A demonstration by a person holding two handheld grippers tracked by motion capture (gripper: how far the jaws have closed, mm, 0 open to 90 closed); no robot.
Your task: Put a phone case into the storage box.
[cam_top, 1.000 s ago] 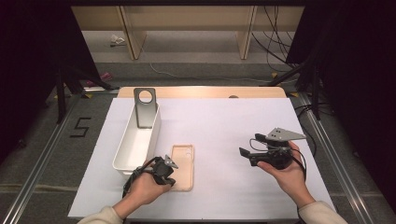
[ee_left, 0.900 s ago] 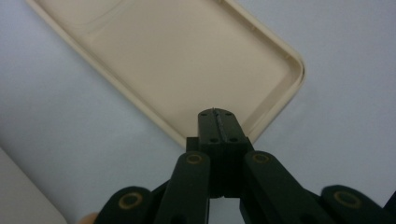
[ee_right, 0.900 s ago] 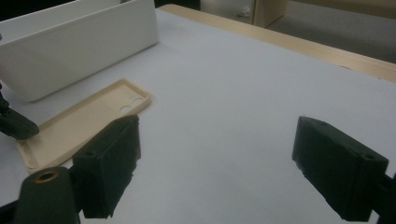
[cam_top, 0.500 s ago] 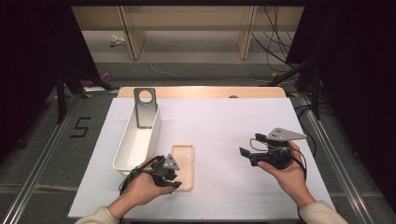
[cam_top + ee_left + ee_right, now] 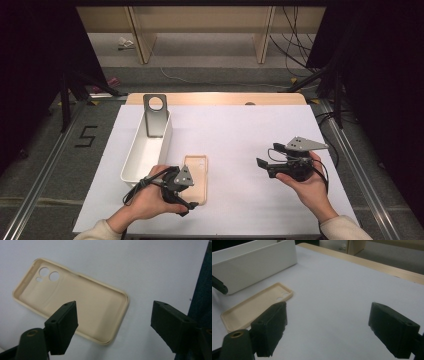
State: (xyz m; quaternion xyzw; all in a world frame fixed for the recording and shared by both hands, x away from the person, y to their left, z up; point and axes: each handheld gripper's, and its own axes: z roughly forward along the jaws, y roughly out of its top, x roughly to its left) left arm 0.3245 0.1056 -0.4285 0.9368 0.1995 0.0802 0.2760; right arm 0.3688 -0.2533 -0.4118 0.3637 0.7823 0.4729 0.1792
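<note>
A beige phone case [image 5: 196,172] lies flat on the white table cover, its inner side up and its camera holes at the far end. My left gripper [image 5: 186,199] hovers over the case's near left corner. In the left gripper view its jaws have just been opening and stand wide above the case [image 5: 75,297]; the left gripper [image 5: 113,325] holds nothing and its pads touch nothing. My right gripper [image 5: 266,159] is held above the table at the right, pointing left, open and empty. In the right gripper view the case [image 5: 254,307] lies ahead of the right gripper [image 5: 327,330] to the left.
A long white tray [image 5: 131,159] stands left of the case, with a grey metal stand [image 5: 155,116] with a round hole at its far end. The tray's wall [image 5: 254,265] shows in the right gripper view. The table's wooden far edge [image 5: 215,98] borders the cover.
The left gripper has lifted slightly off the case's near end and its jaws have spread. The case lies where it was. The right hand has kept still.
</note>
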